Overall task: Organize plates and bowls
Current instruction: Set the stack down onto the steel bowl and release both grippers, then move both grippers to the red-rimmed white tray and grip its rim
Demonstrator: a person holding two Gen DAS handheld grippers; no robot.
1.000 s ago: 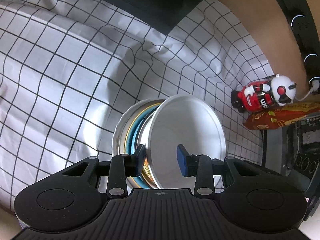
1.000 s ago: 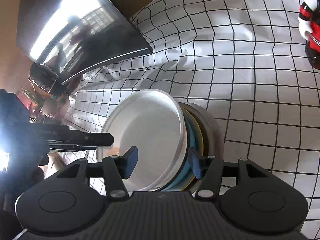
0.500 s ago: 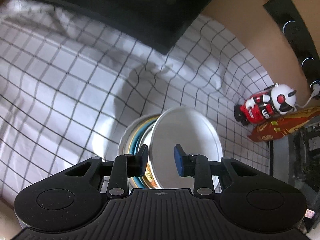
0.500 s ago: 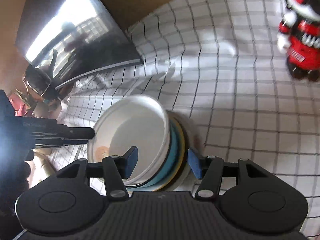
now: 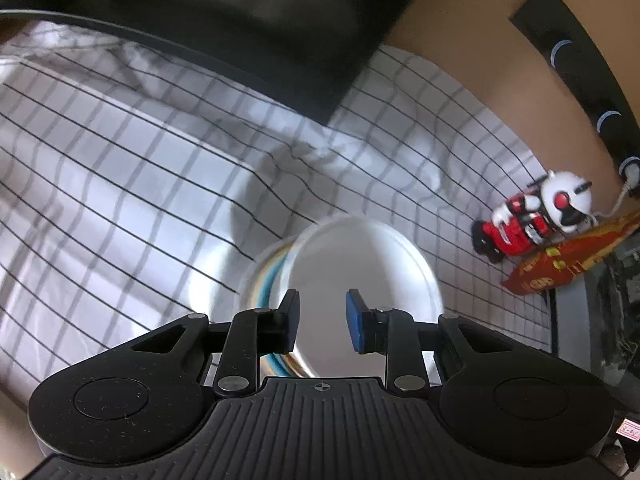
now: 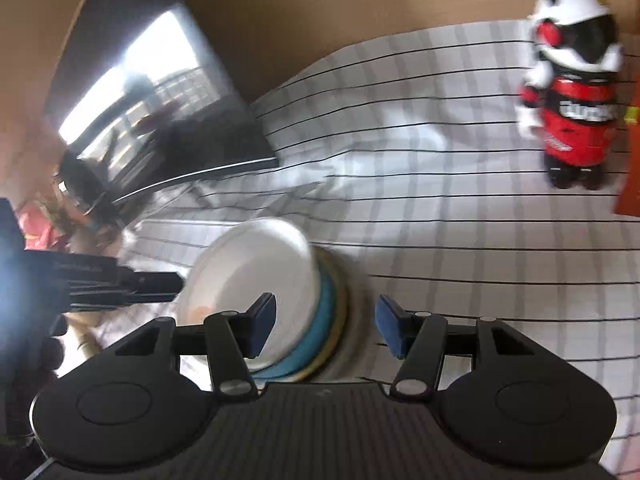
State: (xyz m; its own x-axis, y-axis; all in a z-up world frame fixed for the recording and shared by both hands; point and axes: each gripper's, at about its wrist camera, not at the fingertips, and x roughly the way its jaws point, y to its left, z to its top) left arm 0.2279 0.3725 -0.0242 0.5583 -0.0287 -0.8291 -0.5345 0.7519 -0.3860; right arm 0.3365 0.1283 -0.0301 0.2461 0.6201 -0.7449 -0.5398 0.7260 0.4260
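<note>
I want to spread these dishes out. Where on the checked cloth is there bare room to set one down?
Bare cloth lies between the stack of dishes and the toy figure, and more on the stack's other side, below the dark screen. It is crowded near the toy and the red packet.

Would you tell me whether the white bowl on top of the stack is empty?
Apparently empty: the white bowl shows a bare inside, apart from a small orange mark near its rim.
</note>
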